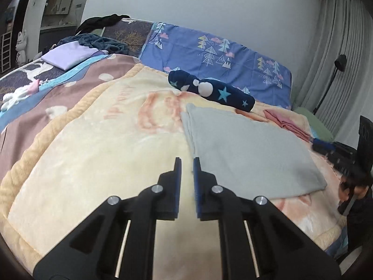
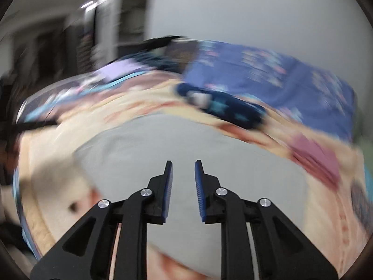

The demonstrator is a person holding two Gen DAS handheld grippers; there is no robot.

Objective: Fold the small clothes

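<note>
Grey cloth [image 1: 251,149]: folded flat on the cream blanket [image 1: 98,154]; I see it as a neat rectangle in my left view, with its left edge just past my fingertips; in my right view [image 2: 186,140] it smears into a grey patch under the fingers
Left gripper [image 1: 187,161]: jaws stand a narrow gap apart with nothing between them; released, over bare blanket beside the cloth
Right gripper [image 2: 183,163]: jaws parted a little wider, empty; it hovers over the cloth; only my left view shows its body [image 1: 345,161], blurred at the right edge
Pink cloth [image 1: 286,122]: folded, near the grey one's far right corner
Navy star roll [image 1: 212,91]: lies beyond the grey cloth, against the blue pillow [image 1: 216,56]
Lilac cloth [image 1: 67,54]: folded, far left; sharp in my left view only
Curtain [image 1: 338,53]: only my left view shows it
</note>
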